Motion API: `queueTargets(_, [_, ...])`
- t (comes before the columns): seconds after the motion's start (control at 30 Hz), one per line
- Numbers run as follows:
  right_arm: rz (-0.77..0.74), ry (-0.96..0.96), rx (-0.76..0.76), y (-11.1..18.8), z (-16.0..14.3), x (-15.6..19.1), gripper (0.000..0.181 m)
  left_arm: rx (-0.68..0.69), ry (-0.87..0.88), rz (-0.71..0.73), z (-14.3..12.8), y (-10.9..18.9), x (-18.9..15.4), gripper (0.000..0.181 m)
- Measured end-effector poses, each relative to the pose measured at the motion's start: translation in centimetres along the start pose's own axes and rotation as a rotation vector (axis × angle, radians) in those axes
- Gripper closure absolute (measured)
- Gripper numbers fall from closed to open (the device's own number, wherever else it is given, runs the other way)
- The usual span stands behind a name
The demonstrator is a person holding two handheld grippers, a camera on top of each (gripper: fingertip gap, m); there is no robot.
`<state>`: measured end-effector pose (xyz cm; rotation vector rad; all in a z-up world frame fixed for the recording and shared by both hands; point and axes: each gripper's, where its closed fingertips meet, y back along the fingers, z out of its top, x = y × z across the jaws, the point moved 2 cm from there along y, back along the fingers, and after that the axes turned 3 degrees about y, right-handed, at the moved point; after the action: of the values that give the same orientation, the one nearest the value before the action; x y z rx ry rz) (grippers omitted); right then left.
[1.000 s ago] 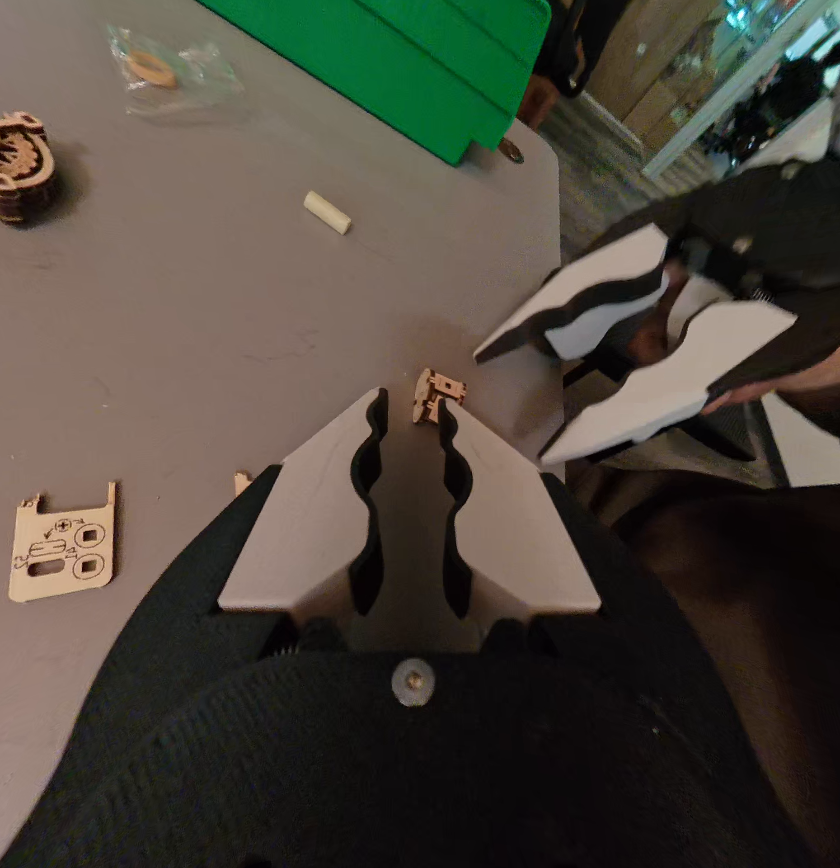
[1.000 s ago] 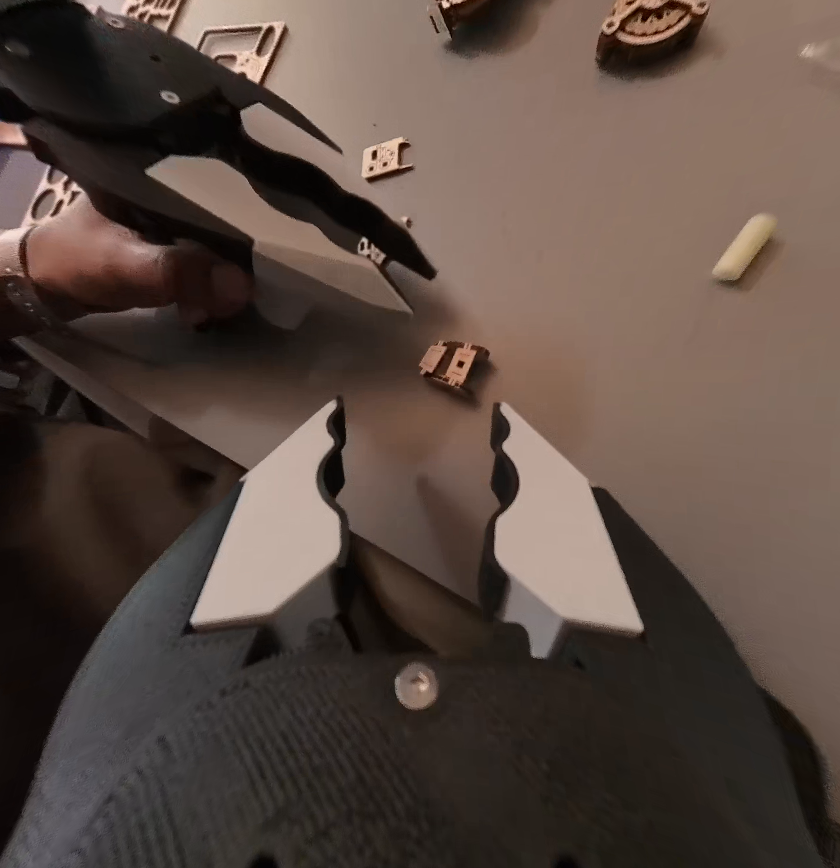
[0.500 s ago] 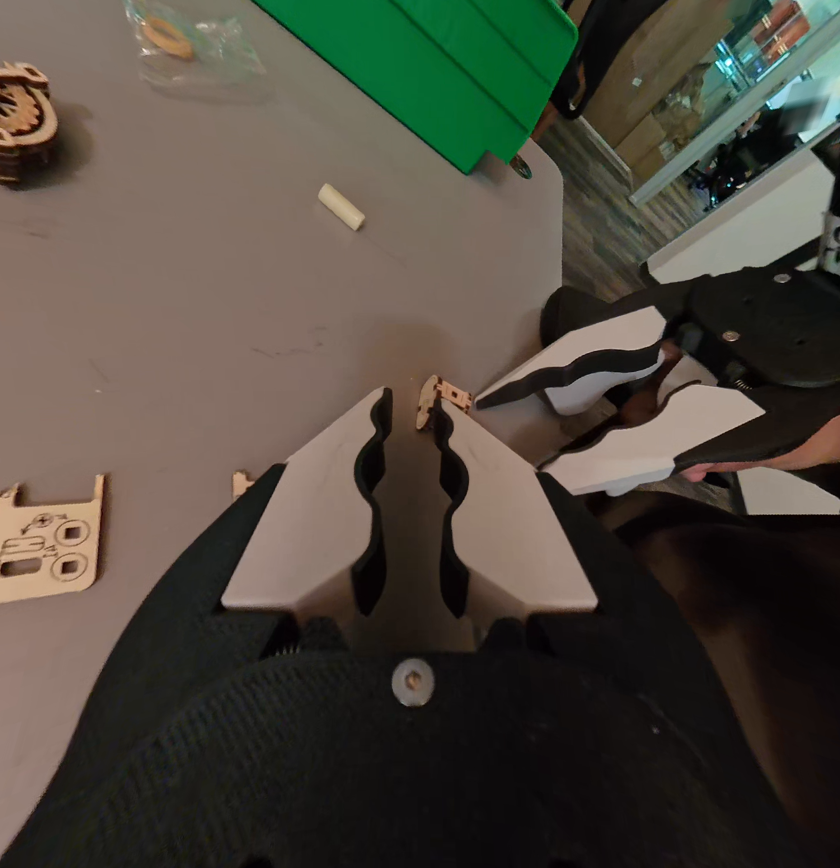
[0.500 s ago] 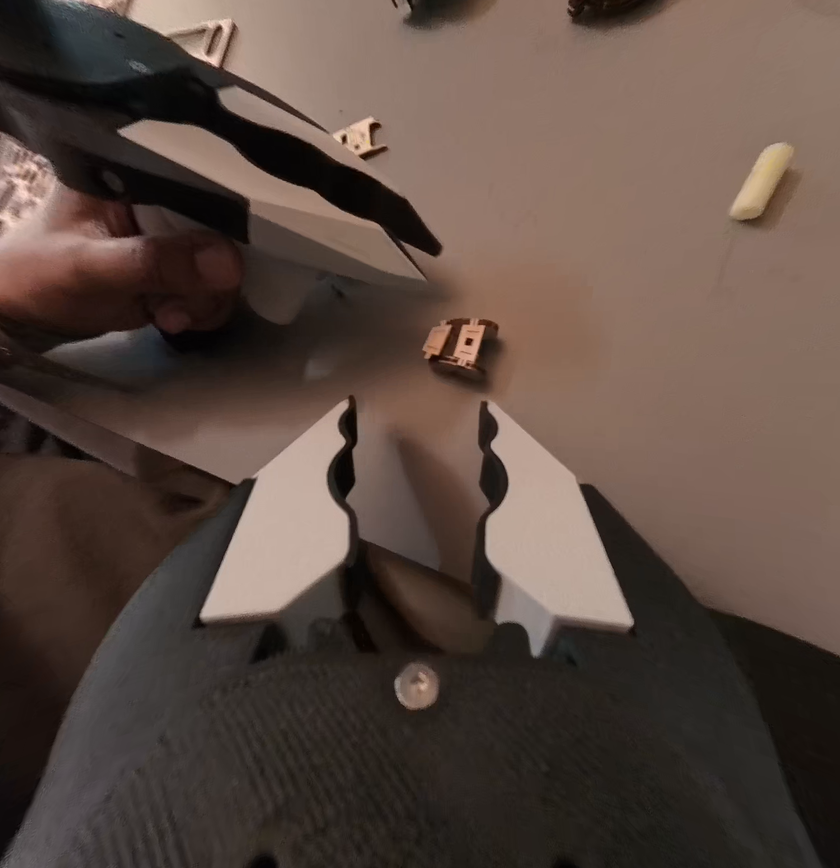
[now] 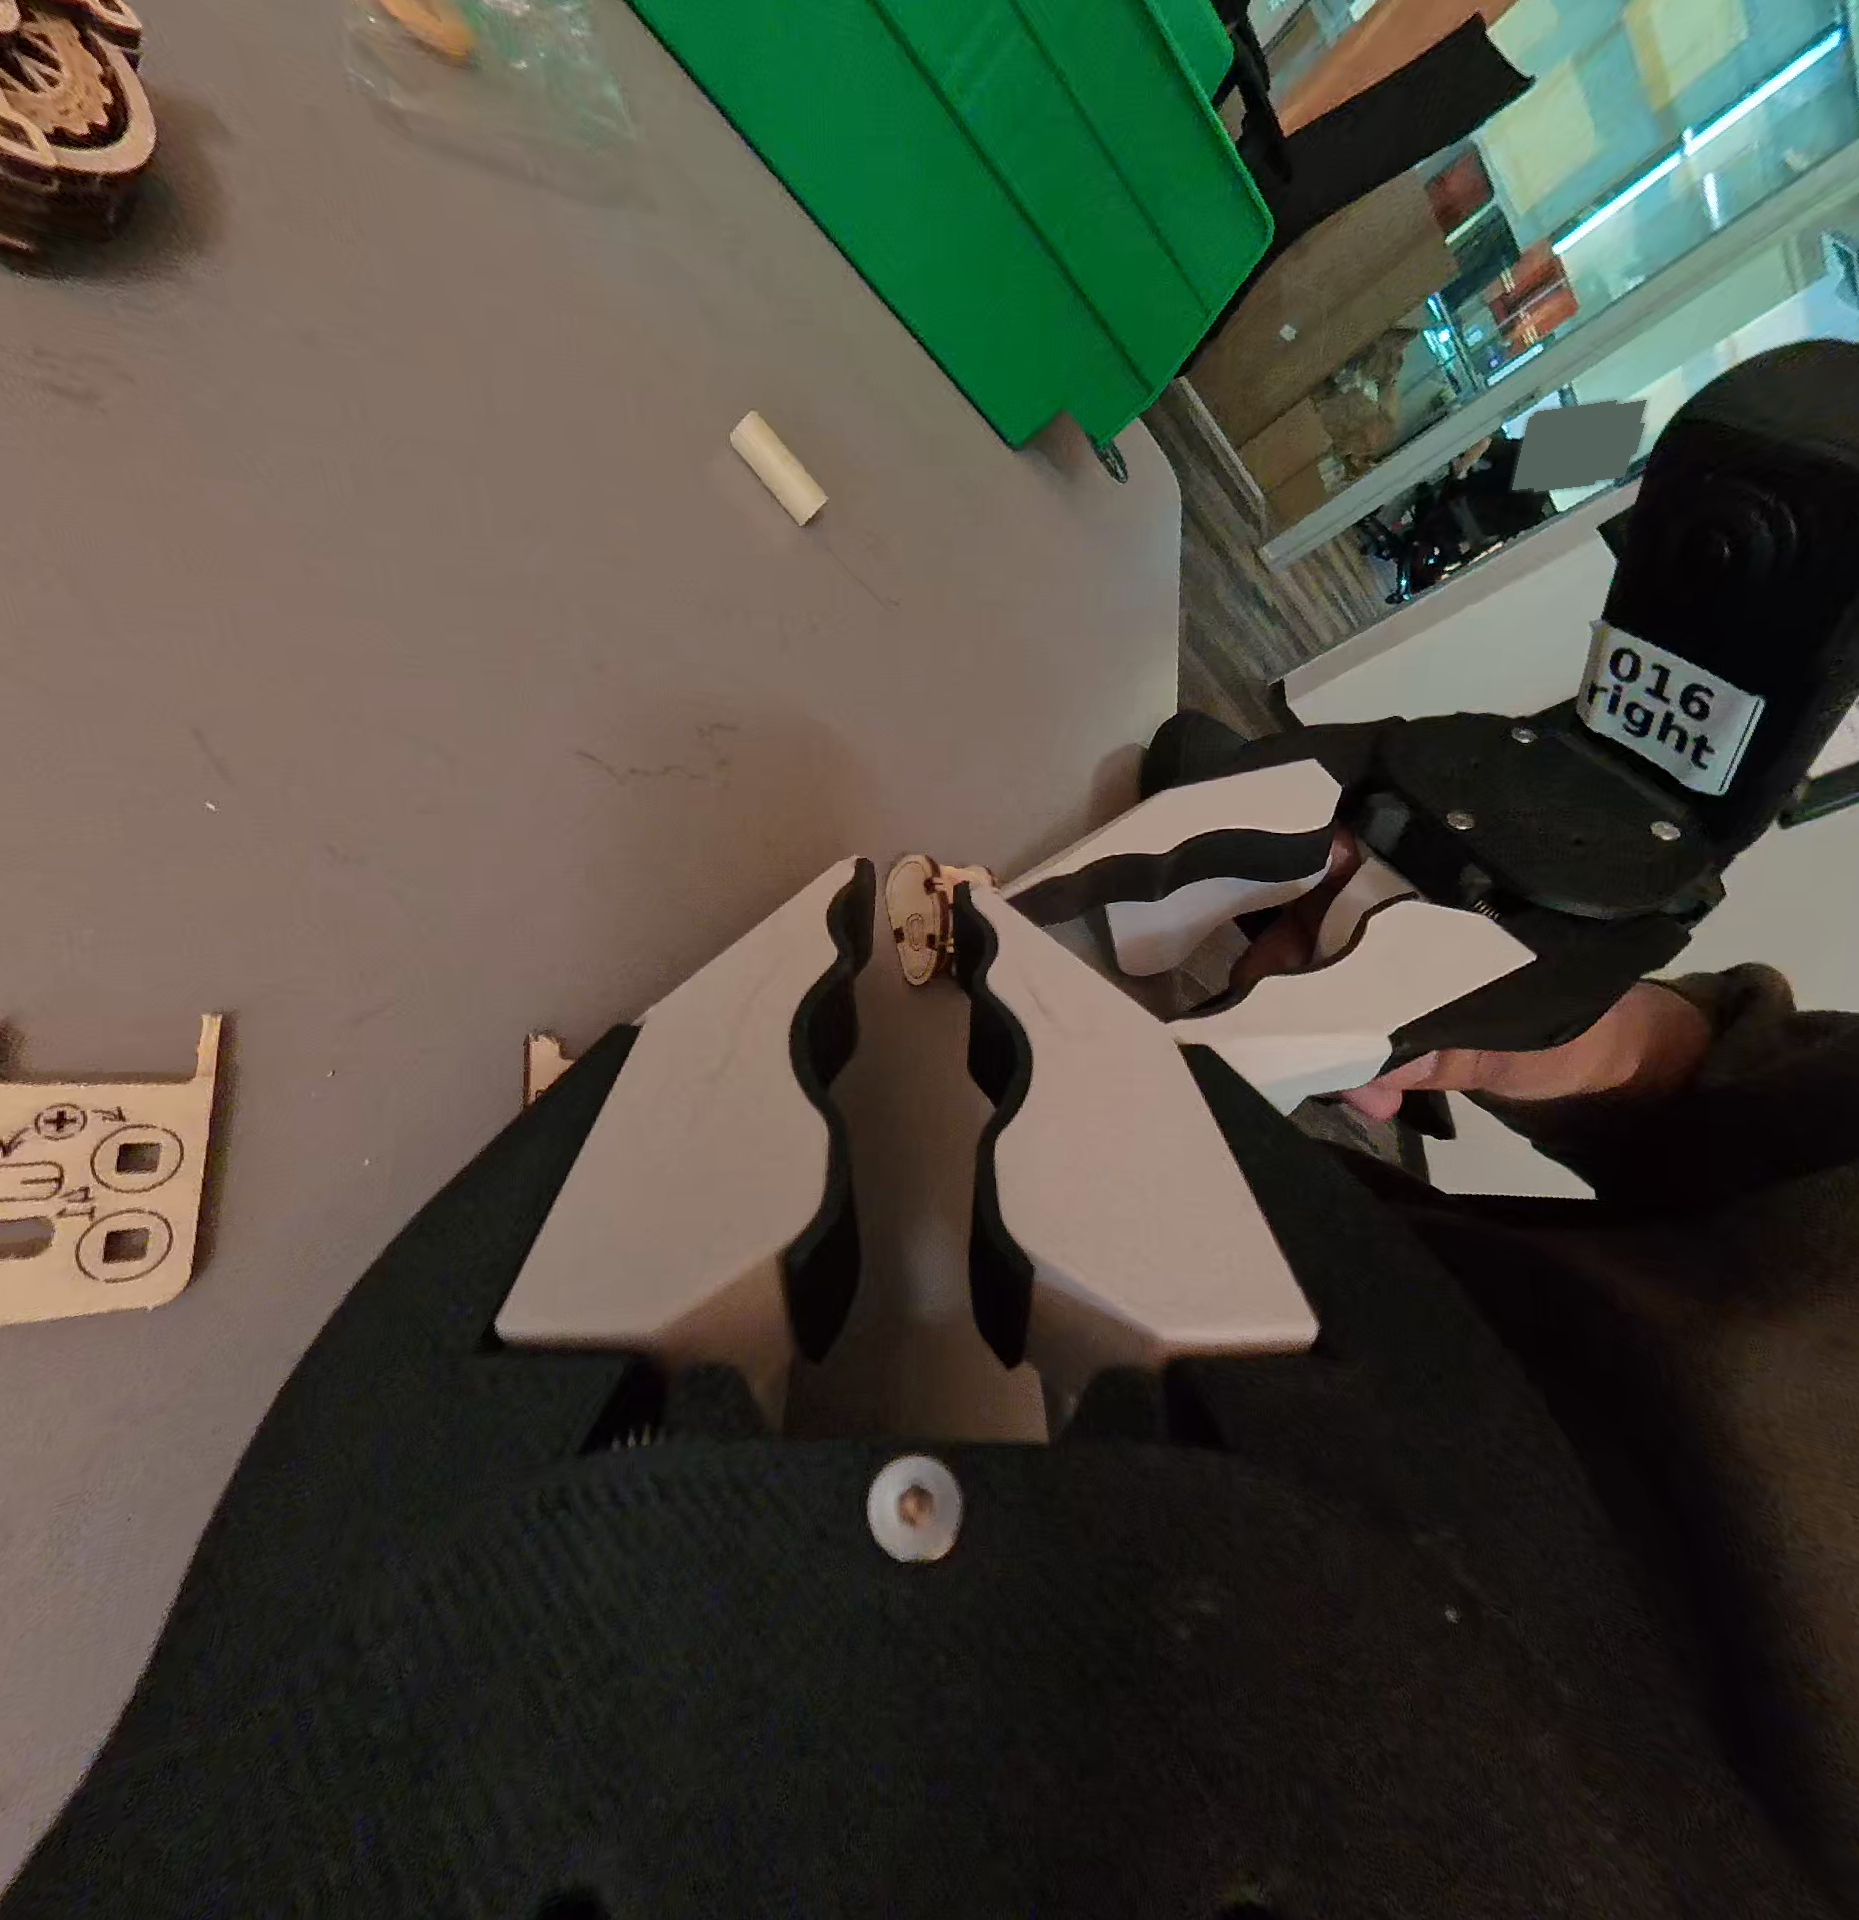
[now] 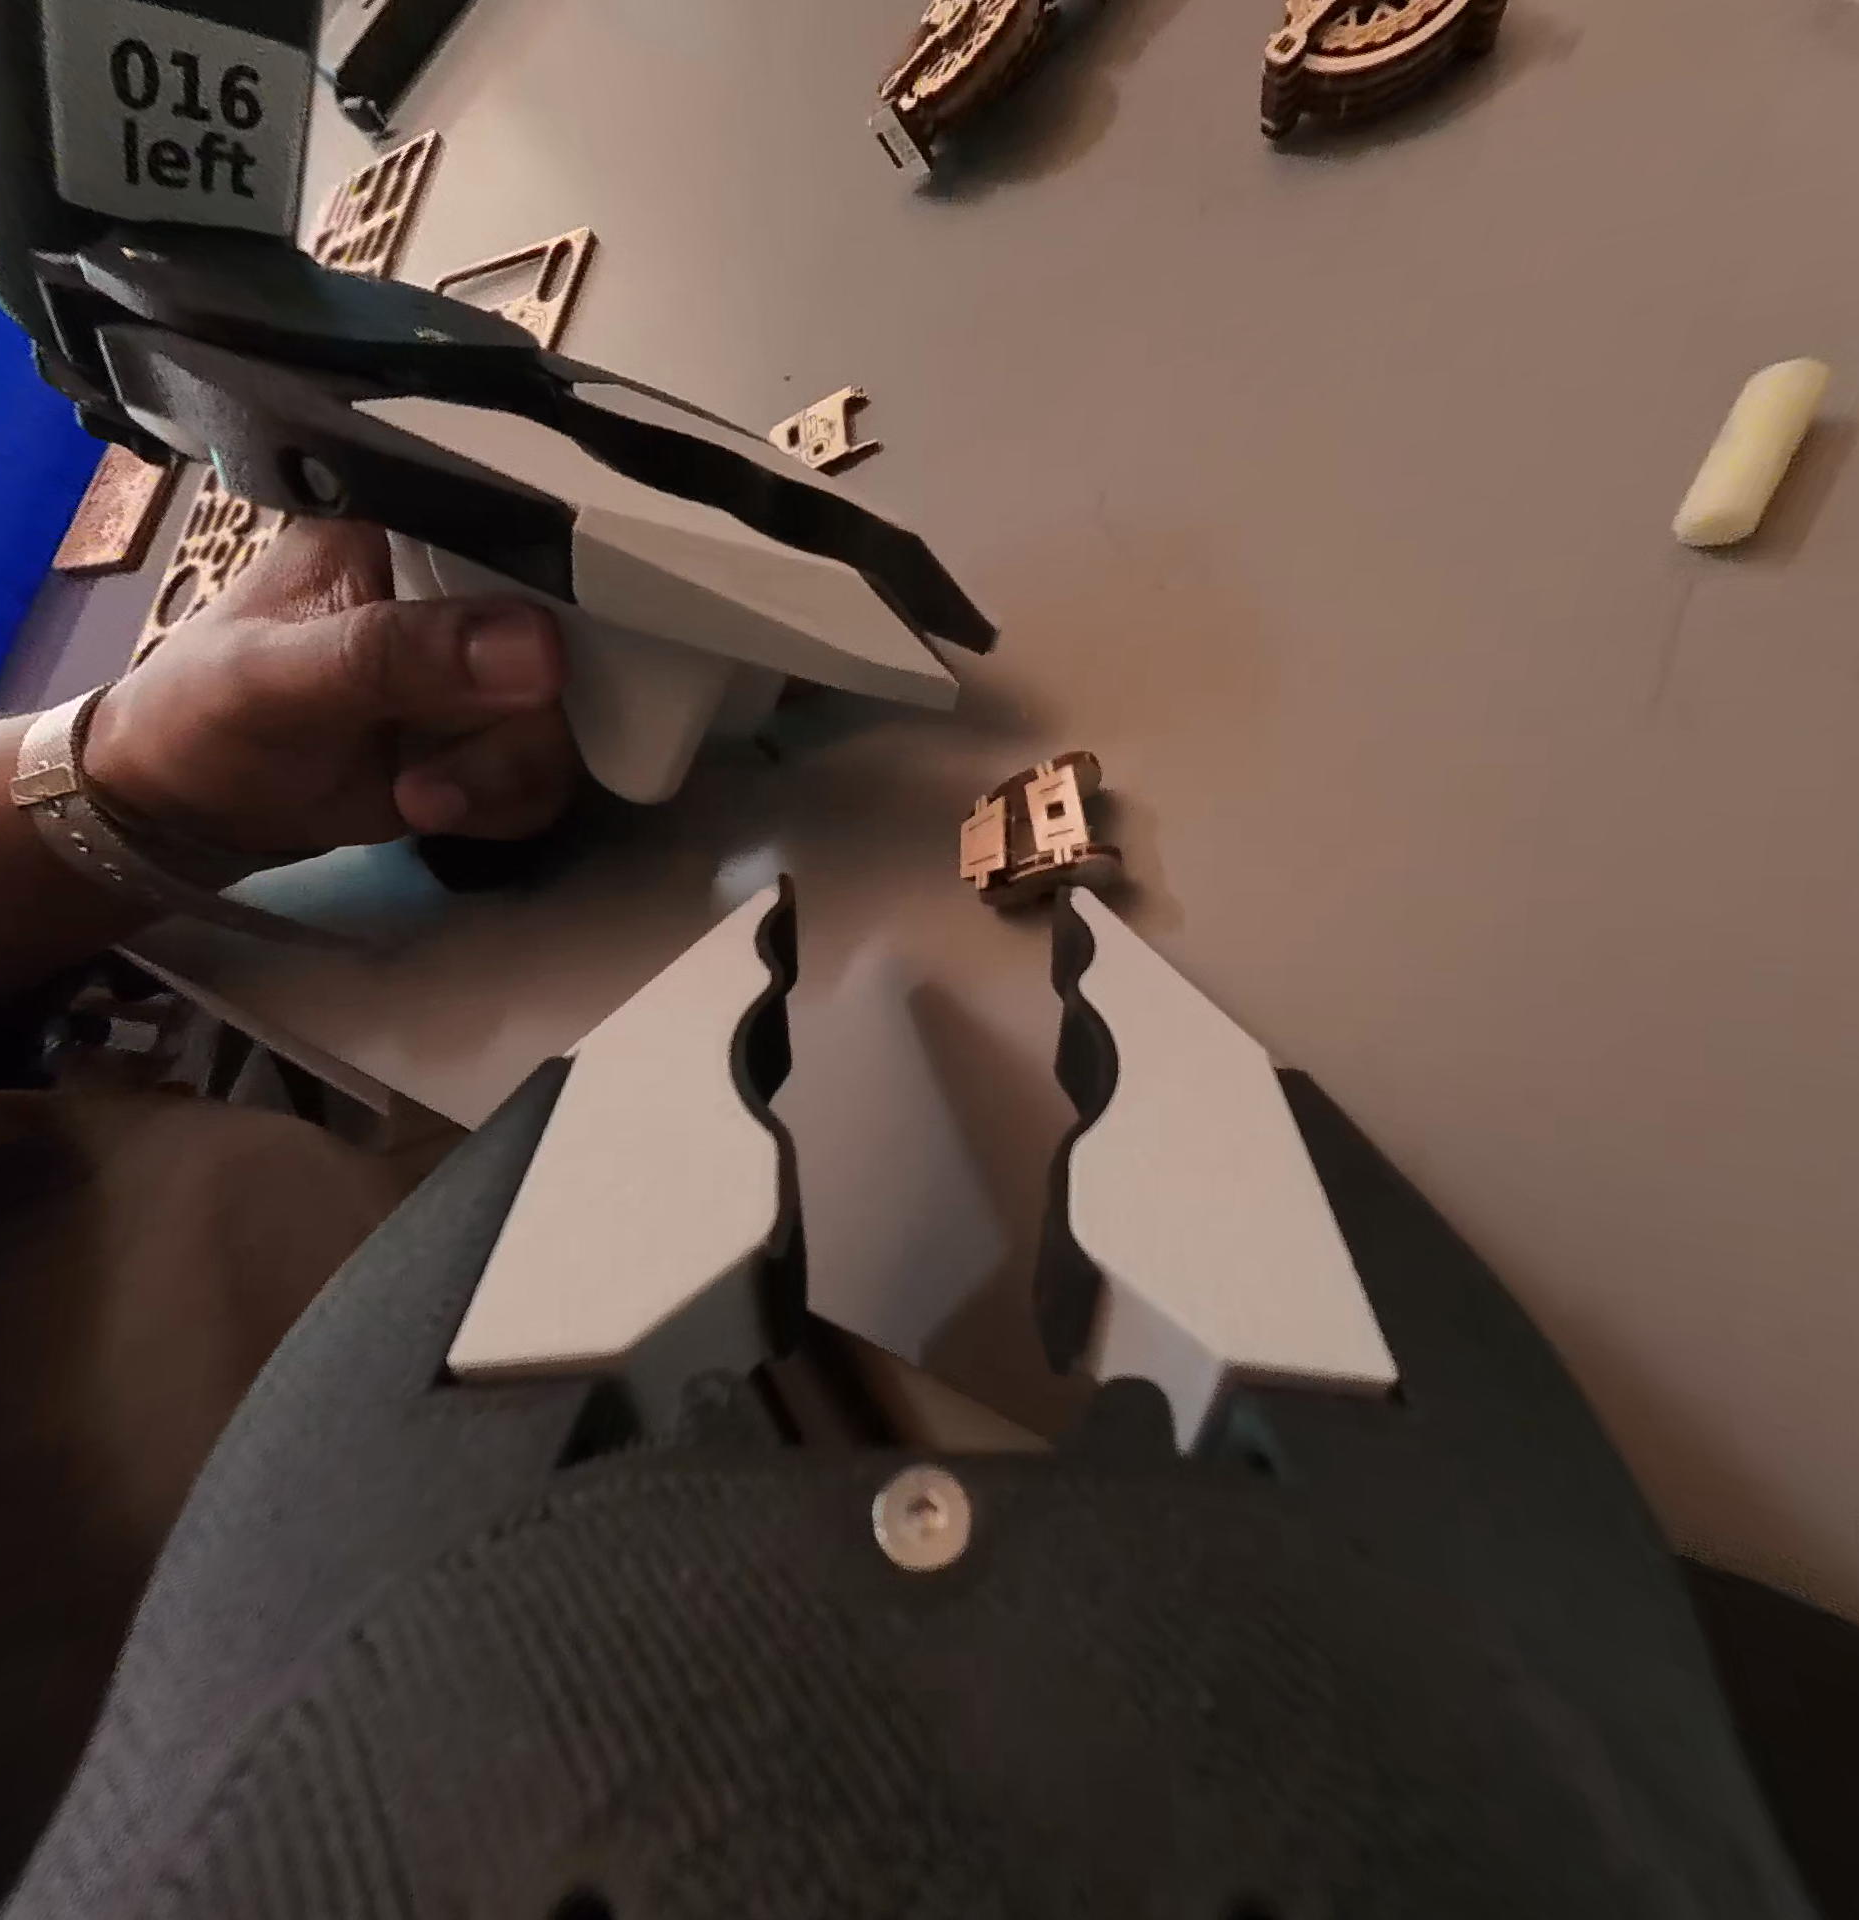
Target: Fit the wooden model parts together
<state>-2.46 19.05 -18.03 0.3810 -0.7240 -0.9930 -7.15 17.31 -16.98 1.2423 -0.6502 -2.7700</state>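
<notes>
At frame centre the left gripper [image 5: 909, 904] stands slightly parted, a small wooden assembly [image 5: 920, 930] (round-faced) seen between its tips on the grey table [image 5: 437, 644]; the right gripper [image 5: 1195, 945] reaches in from the right.

In the left wrist view, the left tool's [image 5: 909, 904] own finger hides the far half of the small wooden assembly [image 5: 920, 920]. The flat wooden plate [image 5: 83, 1174] and the layered wooden model [image 5: 47, 114] are cut by the left edge. A small wooden piece [image 5: 544, 1060] shows only its tip beside the tool's body.
</notes>
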Motion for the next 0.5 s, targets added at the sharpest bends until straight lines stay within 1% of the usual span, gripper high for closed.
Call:
queueTargets(0.2, [0.047,-0.038,0.007,-0.2,0.4,-0.1,0.133,0.025,-0.010,-0.003,-0.5,0.0,-0.2,0.168])
queueTargets(0.33, [0.057,-0.029,0.025,-0.3,0.6,-0.2,0.132,0.030,-0.011,0.000,-0.6,0.0,-0.2,0.168])
queueTargets(0.43, [0.062,-0.019,0.068,0.5,0.4,-0.3,0.128,0.027,-0.011,0.006,-0.7,0.1,-0.1,0.168])
queueTargets(0.5, [0.043,0.031,0.084,1.6,0.5,-0.7,0.127,0.029,-0.011,0.004,-0.7,0.1,-0.2,0.169])
